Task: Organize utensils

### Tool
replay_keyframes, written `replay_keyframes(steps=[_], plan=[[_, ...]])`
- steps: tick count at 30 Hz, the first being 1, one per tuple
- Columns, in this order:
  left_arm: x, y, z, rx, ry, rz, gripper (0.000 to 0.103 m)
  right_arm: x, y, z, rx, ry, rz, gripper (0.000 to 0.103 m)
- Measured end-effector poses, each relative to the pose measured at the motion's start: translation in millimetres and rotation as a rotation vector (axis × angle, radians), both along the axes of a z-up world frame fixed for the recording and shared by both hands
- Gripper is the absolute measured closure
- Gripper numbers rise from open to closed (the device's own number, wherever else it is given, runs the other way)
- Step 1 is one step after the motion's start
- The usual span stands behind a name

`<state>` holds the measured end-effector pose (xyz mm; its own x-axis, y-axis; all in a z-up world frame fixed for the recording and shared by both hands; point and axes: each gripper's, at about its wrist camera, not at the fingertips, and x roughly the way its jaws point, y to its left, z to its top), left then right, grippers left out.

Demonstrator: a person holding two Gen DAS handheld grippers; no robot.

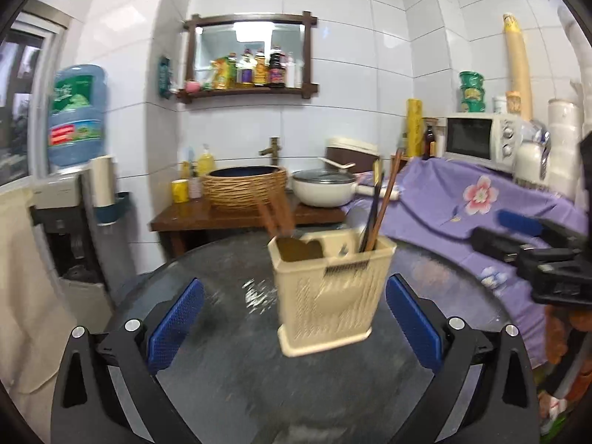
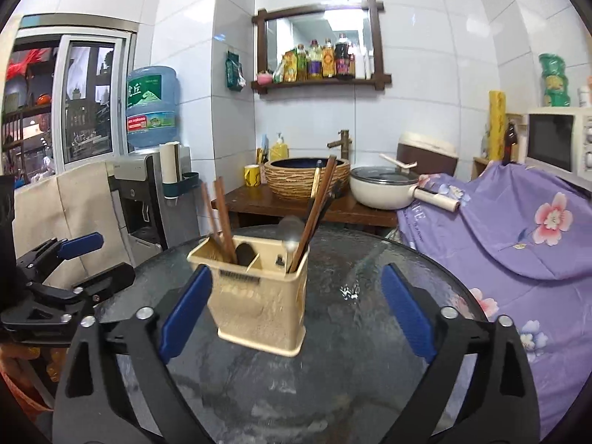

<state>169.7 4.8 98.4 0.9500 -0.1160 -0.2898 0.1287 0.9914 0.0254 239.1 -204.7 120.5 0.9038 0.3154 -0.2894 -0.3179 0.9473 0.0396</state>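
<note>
the left tool (image 1: 294,318) and right tool (image 2: 296,312) hang wide apart over a round glass bench (image 2: 370,351), gripping nothing. between them on the bench stands a cream holder (image 2: 259,307), upright and touched by neither tool. brown chopsticks (image 2: 222,218) lean in its left compartment; more chopsticks and dark utensils (image 2: 318,207) lean in its right. behind sit a basin (image 2: 307,181) and pot (image 2: 384,190).
</note>
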Motion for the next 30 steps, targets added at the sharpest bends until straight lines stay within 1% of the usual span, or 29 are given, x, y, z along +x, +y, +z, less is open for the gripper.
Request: replay_keyframes(steps=[1,2,6,8,9,12,14,16,17,19,21,23,27,30], plan=[[-10,2,-7,0.004,-0.008,0.017,0.006,-18,1,-10,-0.002,-0.023,-0.009,0.006],[-23,5,-16,0.001,-0.013,0.038,0.006,-27,2,-14,-0.006,-0.034,-0.010,0.006],[-69,13,-42,-0.011,-0.012,0.069,0.006,-87,14,-48,-0.069,-0.094,-0.029,0.006],[-89,14,-51,-0.011,-0.019,0.089,0.006,-109,14,-59,-0.066,-0.117,-0.050,0.006],[-98,14,-56,-0.013,-0.020,0.094,0.006,-124,12,-66,-0.043,-0.128,-0.063,0.006],[-123,18,-70,-0.033,0.006,0.113,0.006,-153,4,-83,0.012,-0.101,-0.047,0.006],[-138,18,-80,-0.058,0.027,0.112,0.006,-168,1,-92,0.016,-0.095,-0.045,0.006],[-151,16,-86,-0.065,0.035,0.104,0.006,-181,-3,-100,0.015,-0.097,-0.035,0.006],[-155,17,-88,-0.068,0.030,0.103,0.006,-188,-5,-103,0.011,-0.103,-0.035,0.006],[-166,15,-90,-0.074,0.008,0.107,0.006,-202,-5,-108,-0.030,-0.134,-0.049,0.006],[-172,12,-90,-0.083,-0.010,0.088,0.006,-217,-6,-113,-0.048,-0.159,-0.052,0.006],[-174,9,-91,-0.086,-0.013,0.072,0.006,-227,-8,-116,-0.040,-0.156,-0.040,0.006],[-176,5,-97,-0.080,-0.007,0.072,0.006,-241,-8,-123,-0.054,-0.159,-0.063,0.006],[-177,6,-101,-0.076,-0.001,0.099,0.006,-242,-10,-127,-0.055,-0.139,-0.066,0.006]])
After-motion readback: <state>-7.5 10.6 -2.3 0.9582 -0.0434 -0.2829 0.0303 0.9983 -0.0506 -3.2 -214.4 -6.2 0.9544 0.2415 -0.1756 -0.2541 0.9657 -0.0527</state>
